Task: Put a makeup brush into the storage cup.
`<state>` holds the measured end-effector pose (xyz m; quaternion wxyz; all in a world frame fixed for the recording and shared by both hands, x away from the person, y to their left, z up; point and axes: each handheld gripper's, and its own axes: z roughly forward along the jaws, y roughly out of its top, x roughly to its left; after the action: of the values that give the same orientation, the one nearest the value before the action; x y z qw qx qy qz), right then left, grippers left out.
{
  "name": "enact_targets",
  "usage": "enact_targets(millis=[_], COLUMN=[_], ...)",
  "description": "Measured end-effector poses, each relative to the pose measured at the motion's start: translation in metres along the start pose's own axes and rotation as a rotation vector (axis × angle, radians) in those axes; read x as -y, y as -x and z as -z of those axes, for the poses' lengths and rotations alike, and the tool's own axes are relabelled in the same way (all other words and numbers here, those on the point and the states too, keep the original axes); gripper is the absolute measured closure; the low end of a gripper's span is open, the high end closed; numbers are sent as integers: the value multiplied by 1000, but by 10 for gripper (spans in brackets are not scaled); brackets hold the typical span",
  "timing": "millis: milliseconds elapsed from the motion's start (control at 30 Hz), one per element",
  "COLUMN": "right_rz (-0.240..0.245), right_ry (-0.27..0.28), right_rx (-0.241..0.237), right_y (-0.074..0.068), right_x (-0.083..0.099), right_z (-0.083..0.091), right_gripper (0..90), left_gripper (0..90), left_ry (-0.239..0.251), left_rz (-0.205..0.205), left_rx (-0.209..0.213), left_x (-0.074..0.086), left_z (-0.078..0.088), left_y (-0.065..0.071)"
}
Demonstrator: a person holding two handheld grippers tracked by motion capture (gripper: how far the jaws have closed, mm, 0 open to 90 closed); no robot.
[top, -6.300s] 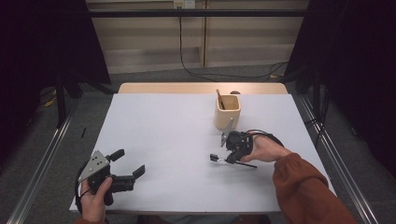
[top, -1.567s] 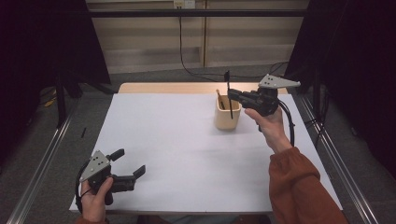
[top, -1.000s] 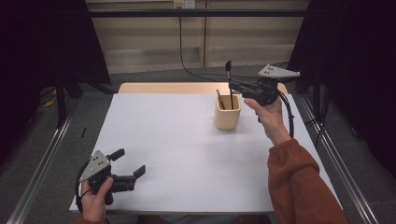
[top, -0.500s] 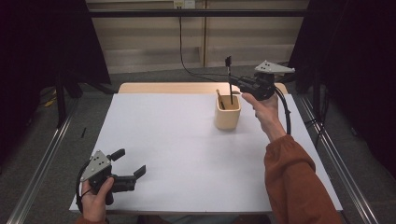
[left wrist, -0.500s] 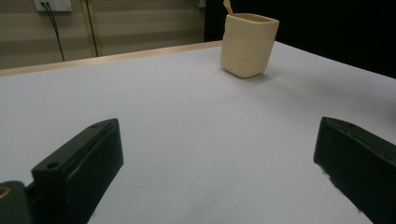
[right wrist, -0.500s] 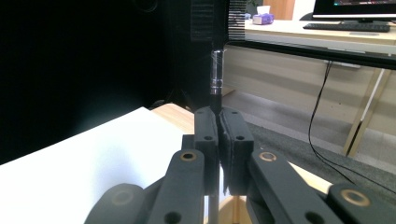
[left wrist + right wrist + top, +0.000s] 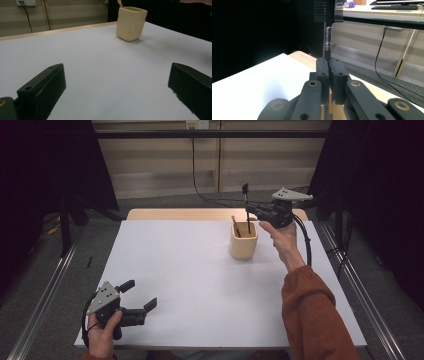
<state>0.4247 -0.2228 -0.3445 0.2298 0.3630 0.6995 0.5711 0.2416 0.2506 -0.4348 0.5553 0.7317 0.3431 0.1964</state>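
High view: we are holding our right gripper (image 7: 251, 211) above the far right part of the white table (image 7: 200, 285), directly over the beige cup (image 7: 243, 241). Its jaws are clenched on a thin black brush (image 7: 246, 210), which is standing upright between them, with its lower end reaching down to the cup's mouth and its dark head sticking up above the gripper. A wooden stick (image 7: 235, 225) is leaning inside the cup, toward its left rim. The grey three-cornered plate is sitting on top of this gripper, and the cable is looping down beside our orange sleeve (image 7: 312, 315).

In the right gripper view we are looking along the two black jaws, which are pressed together on the brush (image 7: 327, 45); the handle is rising straight up from between the pads to a ridged black head at the top edge of the picture.

Our left gripper (image 7: 142, 306) is resting low at the near left corner of the table, well apart from the cup, and we are keeping its jaws spread wide with nothing between them. In the left gripper view the two jaws are standing far apart over bare white table, and the cup (image 7: 131, 23) is sitting well ahead, with the stick's tip (image 7: 119, 3) showing above its rim.
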Motion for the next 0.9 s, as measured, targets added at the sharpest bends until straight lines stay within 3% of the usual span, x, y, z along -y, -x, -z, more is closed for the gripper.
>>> enact_targets(millis=[900], right_rz=[-22], right_ry=[-22], right_rx=[6], right_y=[8], right_x=[23], right_z=[-10], right_gripper=[859], left_gripper=[14], left_ry=[-1], left_rz=[0], left_rx=[-3], left_x=[0], left_z=[1], left_y=[-1])
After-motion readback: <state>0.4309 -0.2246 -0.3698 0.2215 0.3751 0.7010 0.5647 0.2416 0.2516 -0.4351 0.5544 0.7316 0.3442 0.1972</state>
